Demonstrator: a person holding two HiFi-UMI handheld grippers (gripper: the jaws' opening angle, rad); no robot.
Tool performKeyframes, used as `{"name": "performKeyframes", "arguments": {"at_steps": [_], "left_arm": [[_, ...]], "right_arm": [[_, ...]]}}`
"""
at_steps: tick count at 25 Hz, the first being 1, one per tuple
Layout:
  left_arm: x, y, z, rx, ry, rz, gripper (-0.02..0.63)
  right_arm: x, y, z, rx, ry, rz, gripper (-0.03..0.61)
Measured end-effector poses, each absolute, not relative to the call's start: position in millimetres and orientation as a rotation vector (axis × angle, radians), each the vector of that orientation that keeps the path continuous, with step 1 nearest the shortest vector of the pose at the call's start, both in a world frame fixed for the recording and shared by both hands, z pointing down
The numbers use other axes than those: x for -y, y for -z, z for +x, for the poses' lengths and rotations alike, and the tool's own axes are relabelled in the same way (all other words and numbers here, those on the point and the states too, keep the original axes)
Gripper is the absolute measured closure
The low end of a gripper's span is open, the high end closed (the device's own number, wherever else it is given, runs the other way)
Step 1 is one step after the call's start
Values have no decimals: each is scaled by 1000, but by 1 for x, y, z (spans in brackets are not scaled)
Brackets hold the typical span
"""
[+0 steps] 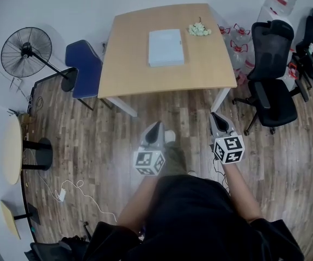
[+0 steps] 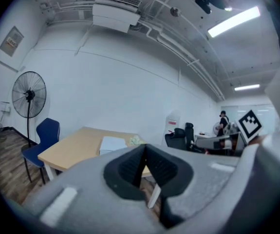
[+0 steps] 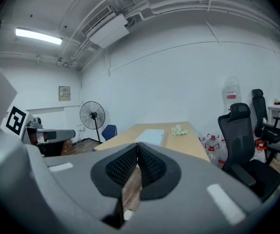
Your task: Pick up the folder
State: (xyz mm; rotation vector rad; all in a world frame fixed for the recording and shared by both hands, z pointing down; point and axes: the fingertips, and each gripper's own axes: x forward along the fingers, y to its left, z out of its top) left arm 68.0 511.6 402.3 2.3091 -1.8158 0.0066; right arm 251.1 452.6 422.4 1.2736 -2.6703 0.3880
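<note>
A pale blue folder lies flat on the wooden table, near the far middle; it also shows in the left gripper view as the folder and in the right gripper view as the folder. My left gripper and right gripper are both shut and empty, held side by side over the wooden floor, short of the table's near edge. In each gripper view the black pads meet with nothing between them: left gripper, right gripper.
A small pale crumpled thing lies on the table's far right part. A blue chair and a standing fan are left of the table. Black office chairs and water bottles crowd the right side. A round side table stands at left.
</note>
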Motion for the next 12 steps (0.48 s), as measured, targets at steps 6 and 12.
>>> {"name": "performKeyframes", "arguments": {"at_steps": [6,12], "left_arm": [[-437,-393,52,1786,19,2342,611],[-361,-393,9,1770,21,2338,612]], "right_arm": [[-392,-429,228,2638,-415,1268,577],[-317,-418,174,2642,-393,1214,577]]}}
